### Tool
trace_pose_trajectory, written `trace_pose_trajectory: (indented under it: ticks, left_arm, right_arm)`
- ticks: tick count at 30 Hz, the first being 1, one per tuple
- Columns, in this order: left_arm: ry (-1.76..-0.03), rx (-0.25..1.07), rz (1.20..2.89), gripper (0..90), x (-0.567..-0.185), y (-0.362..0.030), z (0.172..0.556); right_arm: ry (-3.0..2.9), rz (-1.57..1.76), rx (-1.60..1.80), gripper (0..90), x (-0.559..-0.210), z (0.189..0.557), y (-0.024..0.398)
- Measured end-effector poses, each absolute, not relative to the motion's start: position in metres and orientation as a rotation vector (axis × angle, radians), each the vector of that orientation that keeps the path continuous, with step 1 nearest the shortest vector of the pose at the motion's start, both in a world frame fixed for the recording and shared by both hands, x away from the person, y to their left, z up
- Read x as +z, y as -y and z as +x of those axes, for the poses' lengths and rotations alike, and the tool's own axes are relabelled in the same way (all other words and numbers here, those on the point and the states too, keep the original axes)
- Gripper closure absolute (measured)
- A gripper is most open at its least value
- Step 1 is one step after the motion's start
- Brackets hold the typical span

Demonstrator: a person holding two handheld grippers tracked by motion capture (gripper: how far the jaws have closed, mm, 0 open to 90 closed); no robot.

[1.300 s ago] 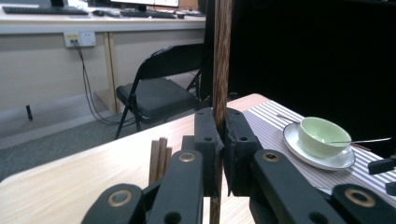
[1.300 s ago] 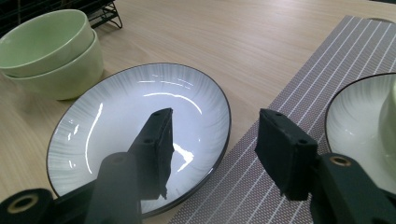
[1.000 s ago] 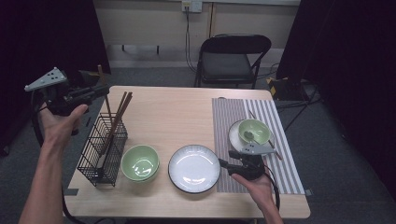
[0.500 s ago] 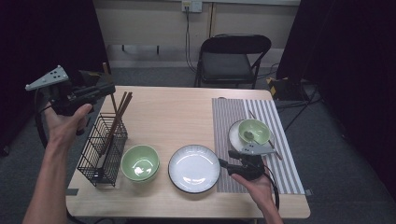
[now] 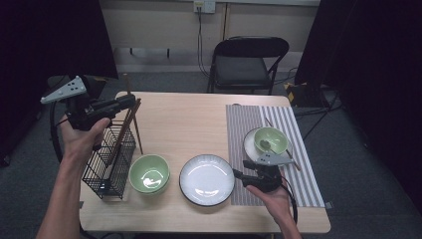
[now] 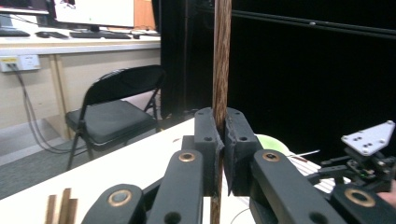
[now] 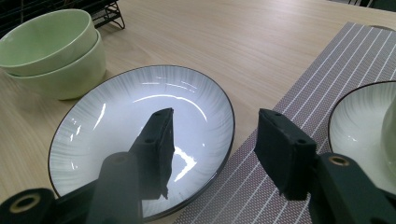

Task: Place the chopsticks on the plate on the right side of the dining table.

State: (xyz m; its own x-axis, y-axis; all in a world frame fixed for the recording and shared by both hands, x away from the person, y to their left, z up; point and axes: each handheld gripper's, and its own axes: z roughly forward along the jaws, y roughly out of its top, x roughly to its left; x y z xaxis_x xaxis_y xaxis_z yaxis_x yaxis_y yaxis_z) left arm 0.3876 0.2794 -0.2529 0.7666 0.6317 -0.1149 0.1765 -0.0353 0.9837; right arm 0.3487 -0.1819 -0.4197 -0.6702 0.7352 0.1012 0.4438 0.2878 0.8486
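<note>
My left gripper [image 5: 130, 101] is clamped on one wooden chopstick [image 6: 221, 60] raised above the wire basket [image 5: 110, 167]; my right gripper [image 7: 212, 142] hovers half-open, empty, over the white plate [image 7: 107, 116]; next, carry it to the striped placemat [image 5: 278, 124].

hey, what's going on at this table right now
A person is setting a table with two handheld grippers. The left gripper is clamped on a dark wooden chopstick, holding it upright above the black wire basket. The right gripper hovers open over the rim of the white plate, holding nothing. Stacked green bowls sit beside the basket.
</note>
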Motion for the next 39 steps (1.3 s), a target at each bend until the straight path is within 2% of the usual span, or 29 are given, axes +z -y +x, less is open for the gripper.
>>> trace_pose_trajectory:
  ticks: [20,27,39]
  left_arm:
    - [-0.635,0.341,1.612,85.3,-0.267,-0.247,0.384]
    - [-0.622,0.301,1.627,85.3,-0.272,-0.234,0.385]
    - [-0.619,0.269,1.62,85.4,-0.279,-0.224,0.384]
  right_arm:
    - [-2.28,1.029,1.431,48.7,-0.408,0.354,0.165]
    - [-2.282,0.985,1.48,43.8,-0.401,0.357,0.156]
    - [-2.281,0.891,1.545,42.0,-0.383,0.365,0.119]
